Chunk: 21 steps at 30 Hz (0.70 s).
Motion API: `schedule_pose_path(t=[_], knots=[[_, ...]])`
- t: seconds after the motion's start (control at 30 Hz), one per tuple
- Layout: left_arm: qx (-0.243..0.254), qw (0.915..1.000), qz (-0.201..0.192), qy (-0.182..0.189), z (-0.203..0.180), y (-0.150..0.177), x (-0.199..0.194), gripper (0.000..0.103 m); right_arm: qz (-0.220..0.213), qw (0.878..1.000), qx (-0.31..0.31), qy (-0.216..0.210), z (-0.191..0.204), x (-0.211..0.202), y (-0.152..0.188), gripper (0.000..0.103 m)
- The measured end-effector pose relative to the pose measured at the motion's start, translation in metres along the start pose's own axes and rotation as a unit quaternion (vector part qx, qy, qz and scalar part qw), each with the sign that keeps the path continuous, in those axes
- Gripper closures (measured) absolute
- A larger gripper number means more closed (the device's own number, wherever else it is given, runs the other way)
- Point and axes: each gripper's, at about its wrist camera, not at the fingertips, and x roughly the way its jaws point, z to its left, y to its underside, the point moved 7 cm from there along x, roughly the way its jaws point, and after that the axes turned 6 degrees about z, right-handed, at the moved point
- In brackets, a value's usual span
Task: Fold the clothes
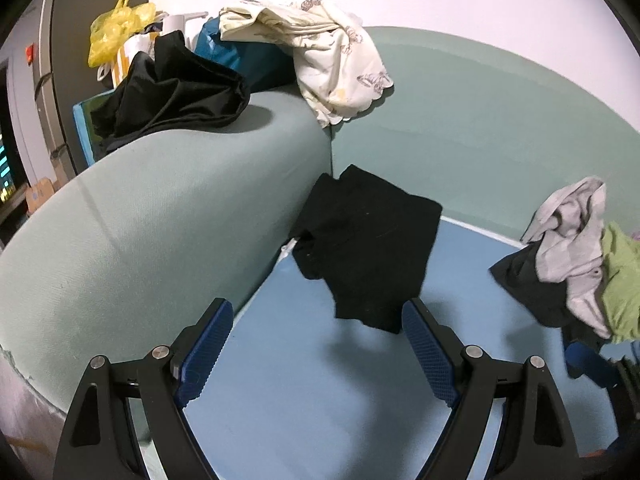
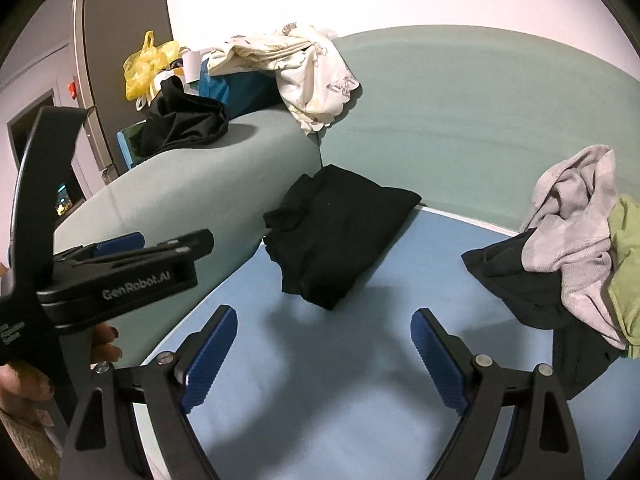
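Note:
A folded black garment lies on the blue sofa seat in the corner by the armrest; it also shows in the right wrist view. My left gripper is open and empty, just in front of the garment's near edge. My right gripper is open and empty, a little short of the garment. The left gripper's body shows at the left of the right wrist view, held by a hand. A pile of grey, green and dark clothes lies on the seat to the right, also in the right wrist view.
The pale green armrest rises at the left, with a crumpled black garment on it. A cream patterned cloth hangs over a blue bag behind it. A yellow plastic bag sits at far left. The green backrest runs behind.

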Motion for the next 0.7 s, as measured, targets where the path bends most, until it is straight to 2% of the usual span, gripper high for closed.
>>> schedule_pose_path(t=[0.17,0.7], knots=[[0.002,0.9999,0.013,0.004,-0.006,0.003,0.000,0.016,0.004,1.000,-0.009,0.007,0.004,-0.002,0.001,0.012],[0.000,0.9999,0.013,0.001,0.005,0.002,-0.005,0.016,0.014,1.000,-0.020,0.014,0.018,0.006,-0.004,0.012]])
